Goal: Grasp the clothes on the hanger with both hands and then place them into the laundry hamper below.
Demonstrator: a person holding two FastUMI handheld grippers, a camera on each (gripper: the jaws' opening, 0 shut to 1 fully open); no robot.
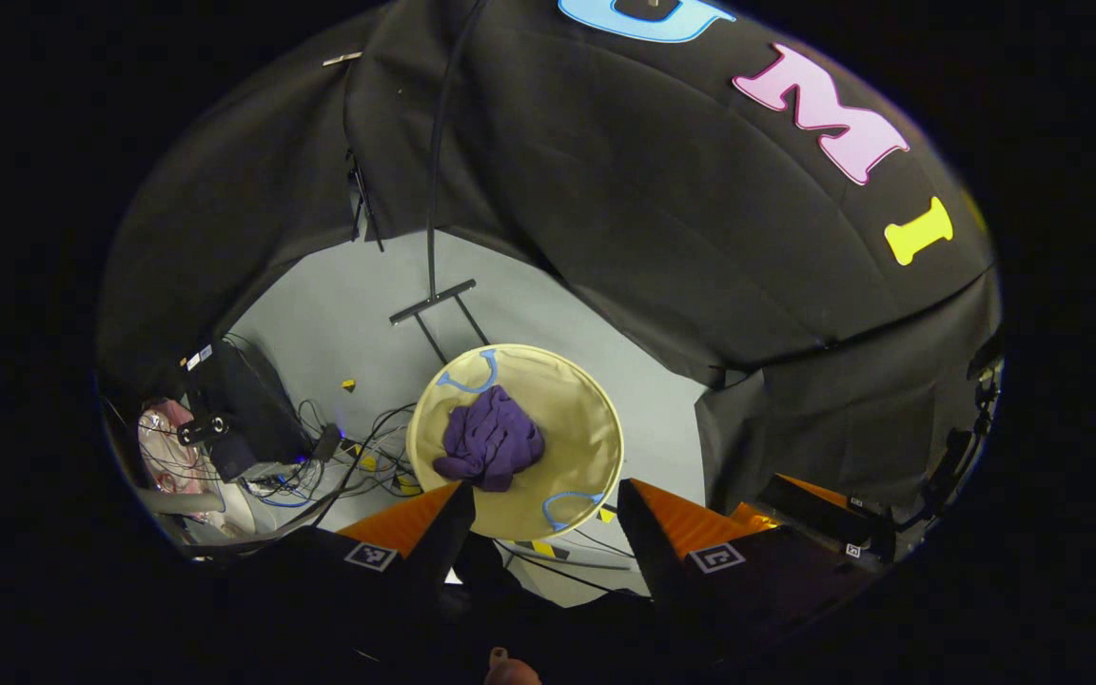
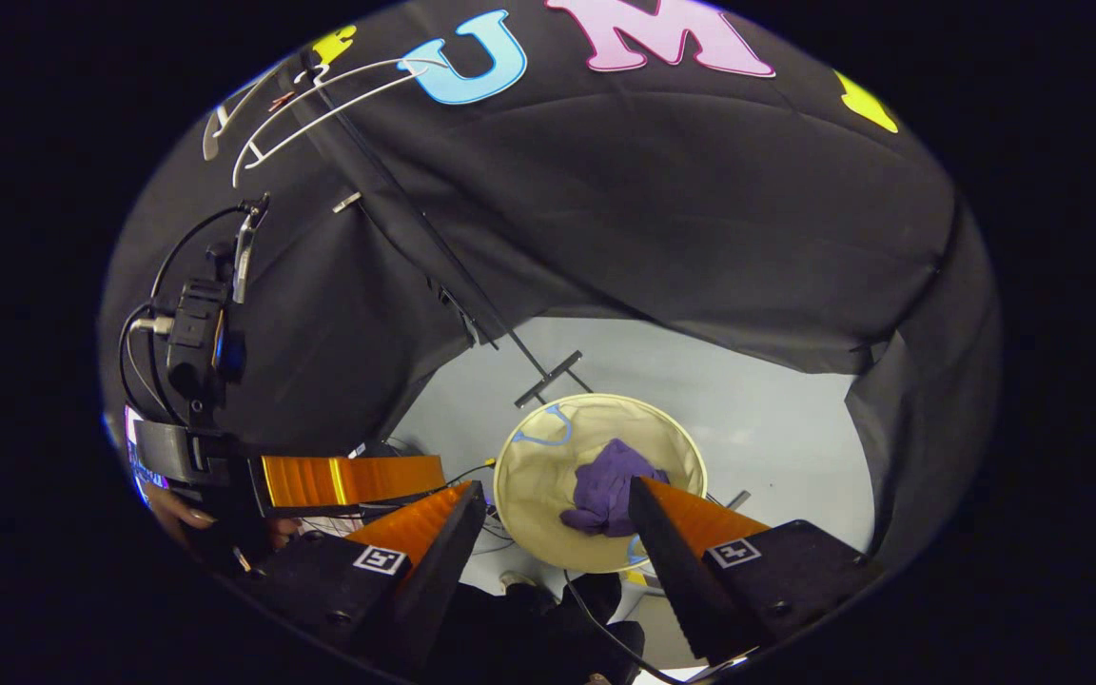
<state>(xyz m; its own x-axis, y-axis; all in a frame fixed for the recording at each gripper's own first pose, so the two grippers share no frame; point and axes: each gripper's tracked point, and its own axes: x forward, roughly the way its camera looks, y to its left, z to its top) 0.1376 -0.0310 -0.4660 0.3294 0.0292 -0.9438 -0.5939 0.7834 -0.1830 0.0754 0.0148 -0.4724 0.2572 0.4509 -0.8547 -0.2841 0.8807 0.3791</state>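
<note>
Purple cloth (image 1: 489, 440) lies bunched in the cream laundry hamper (image 1: 578, 409) on the floor — soft, light, limp, so we'd pinch a raised fold. We hold the left gripper (image 1: 543, 504) and right gripper (image 2: 557, 504) above it, jaws apart, empty. A white hanger (image 2: 320, 105) hangs bare.

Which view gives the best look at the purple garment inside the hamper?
The left gripper view: the purple garment lies whole and unobstructed in the hamper. In the right gripper view the garment is smaller, and one finger covers its edge.
</note>
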